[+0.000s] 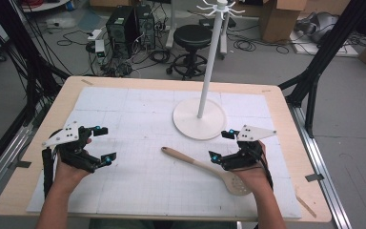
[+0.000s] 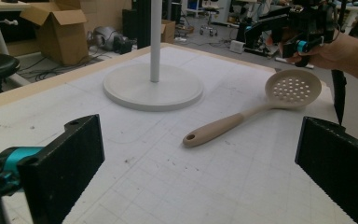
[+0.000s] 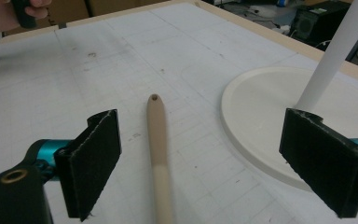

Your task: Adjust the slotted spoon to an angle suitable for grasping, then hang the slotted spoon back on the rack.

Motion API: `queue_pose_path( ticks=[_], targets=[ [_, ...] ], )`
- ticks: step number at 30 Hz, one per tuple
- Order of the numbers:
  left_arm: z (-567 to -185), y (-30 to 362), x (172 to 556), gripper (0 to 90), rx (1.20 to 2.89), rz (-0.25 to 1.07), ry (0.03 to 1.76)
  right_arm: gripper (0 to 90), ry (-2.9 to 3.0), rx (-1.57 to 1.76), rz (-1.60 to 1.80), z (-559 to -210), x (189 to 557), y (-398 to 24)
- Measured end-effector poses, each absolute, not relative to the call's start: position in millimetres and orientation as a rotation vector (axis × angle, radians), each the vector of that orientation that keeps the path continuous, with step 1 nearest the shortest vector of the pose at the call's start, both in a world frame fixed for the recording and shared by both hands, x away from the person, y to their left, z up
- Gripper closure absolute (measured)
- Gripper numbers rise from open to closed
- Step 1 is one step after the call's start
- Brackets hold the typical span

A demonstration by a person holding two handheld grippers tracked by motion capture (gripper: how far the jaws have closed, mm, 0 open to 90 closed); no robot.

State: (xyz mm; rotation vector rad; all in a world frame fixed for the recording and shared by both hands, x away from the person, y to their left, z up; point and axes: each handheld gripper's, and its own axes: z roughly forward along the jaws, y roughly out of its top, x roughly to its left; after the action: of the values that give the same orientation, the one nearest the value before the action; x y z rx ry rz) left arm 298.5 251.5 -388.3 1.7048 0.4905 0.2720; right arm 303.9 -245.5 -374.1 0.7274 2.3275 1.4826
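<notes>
- We hold the left gripper (image 1: 100, 143) over the bare left part of the white mat (image 1: 124, 191), jaws wide apart and empty, well clear of everything; we judge it is simply waiting.
- Our right gripper (image 1: 221, 144) hovers just over the spoon (image 1: 205, 169), jaws apart with the handle running between them in the right gripper view (a likely line-up for a grasp, though nothing is clamped yet).
- The spoon lies flat near the mat's middle, just in front of the stand (image 1: 200, 117): a tan handle with a hanging hole at its tip and a pale round bowl full of holes.
- The stand's hooks (image 1: 219, 7) suggest where it could hang.
</notes>
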Motion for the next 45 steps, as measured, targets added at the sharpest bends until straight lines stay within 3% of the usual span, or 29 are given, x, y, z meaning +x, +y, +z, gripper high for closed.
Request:
queue_pose_path(
  ticks=[28, 45],
  targets=[
    [-387, 248, 299, 1.7, 1.728, 0.276, 0.481, 11.7, 2.478, 0.732, 1.202, -389, 308, -209],
    [-388, 248, 300, 1.7, 1.732, 0.274, 0.484, 19.1, 2.605, 0.761, 0.975, -412, 316, -184]
  ],
)
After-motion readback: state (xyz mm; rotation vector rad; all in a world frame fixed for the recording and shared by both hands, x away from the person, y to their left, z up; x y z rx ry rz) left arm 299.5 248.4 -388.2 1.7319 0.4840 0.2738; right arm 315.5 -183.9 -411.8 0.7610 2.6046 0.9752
